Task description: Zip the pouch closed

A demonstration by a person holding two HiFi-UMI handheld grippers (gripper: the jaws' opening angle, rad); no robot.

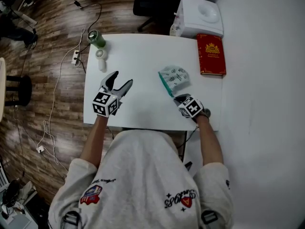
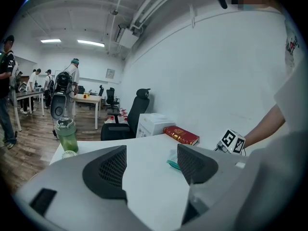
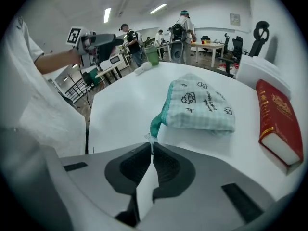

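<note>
While lying on the right half of the white table [image 1: 143, 51], pinched at one end only: pouch [image 1: 175, 76], pale green check cloth, teal zip band along its left edge.

Surroundings:
- Red book [image 1: 210, 54], flat on the table, just right of the pouch and slightly farther, not touching it.
- White box [image 1: 200, 15] with a round dished top, beyond the book at the far right corner.
- Green bottle [image 1: 96, 38], upright at the far left corner; small white round-headed item [image 1: 100, 61] just nearer than it.
- Black office chair [image 1: 155, 4] beyond the far edge.
- Power strip [image 1: 76, 56] and trailing cables on the wooden floor, left of the table.
- People at desks in the far background of both gripper views.

Writing:
- Gold crest on the book cover; lettering below it too small to read.
- Small black drawings and words printed on the pouch, not legible.
- Black-and-white square markers on both gripper cubes.

Poses:
- Right gripper [image 3: 151, 147]: tilted steeply down at the near end of the teal band, tips pressed together on the zip tab [image 3: 149, 138]; bare forearm entering from near right.
- Left gripper [image 1: 122, 78]: held over the near left of the table, well apart from the pouch, pointing far and slightly down, jaws spread wide, gripping nothing.
</note>
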